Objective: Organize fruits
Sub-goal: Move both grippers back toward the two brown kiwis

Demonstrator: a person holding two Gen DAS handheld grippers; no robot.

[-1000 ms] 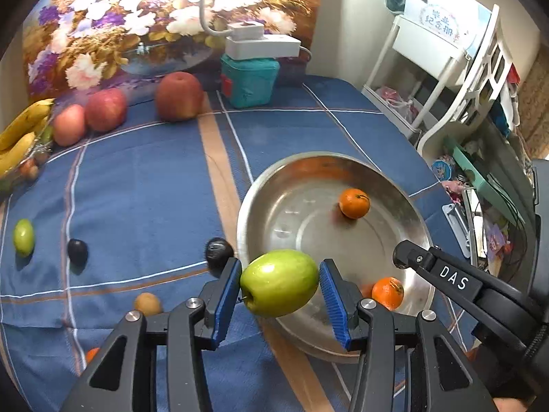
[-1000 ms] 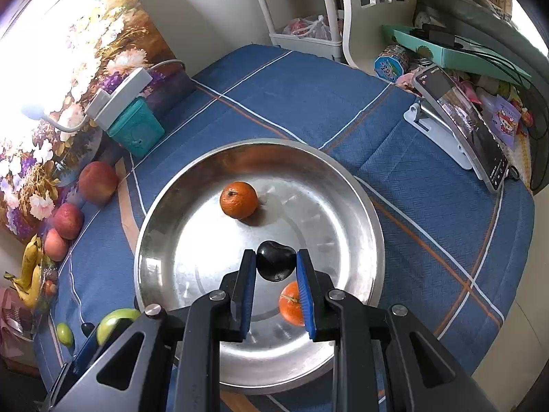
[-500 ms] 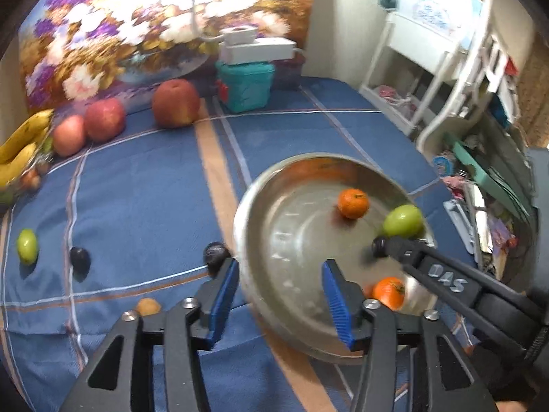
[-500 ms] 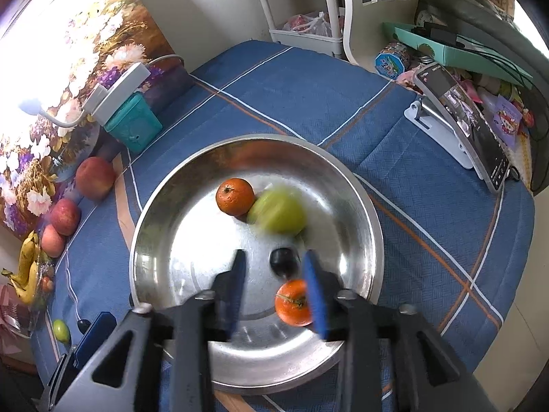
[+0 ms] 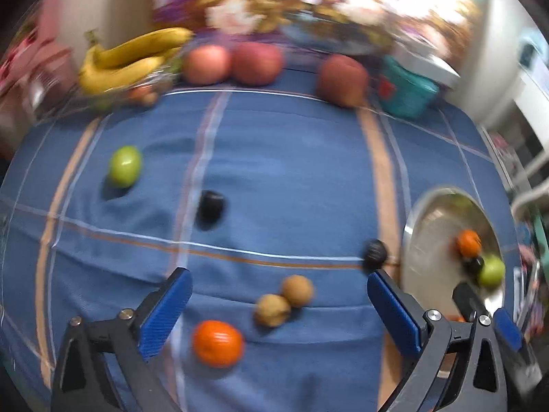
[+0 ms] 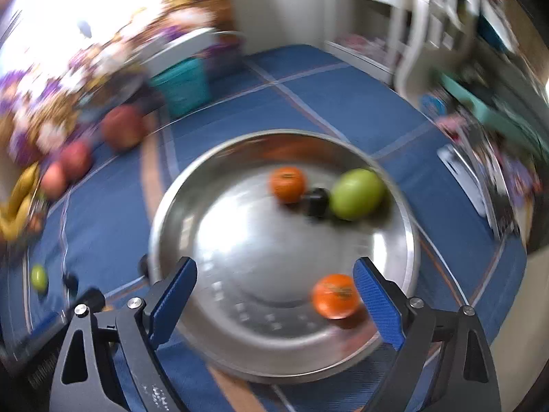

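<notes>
Our left tongs [image 5: 279, 304] have just been opening and now stand spread wide with nothing gripped between the blue pads [image 5: 164, 312]; they hang over the blue striped cloth [image 5: 291, 158] on the table. Starting at the left of that view we see a bunch of bananas [image 5: 130, 58] at the far edge, then a small green fruit [image 5: 125, 166] alone on the cloth, and a dark plum [image 5: 212, 205] a little to its right. Nearer the tongs lie an orange [image 5: 218, 343] and two brown round fruits [image 5: 284, 300] touching each other. Three red apples [image 5: 267, 65] sit along the far edge, beside a teal box [image 5: 406, 91]. Another dark plum [image 5: 375, 253] rests just outside the rim of the steel bowl [image 5: 417, 240] at the right

Our right tongs [image 6: 274, 295] have also just been opening and are wide apart, empty, hanging above the steel bowl [image 6: 240, 240]. Inside it, from left to right along the far side, an orange [image 6: 288, 184], a dark plum [image 6: 317, 201] and a green apple [image 6: 357, 194] sit close together, the plum touching the apple. A second orange [image 6: 336, 296] lies at the near side, just beside the right pad [image 6: 377, 305]. Both views are blurred
</notes>
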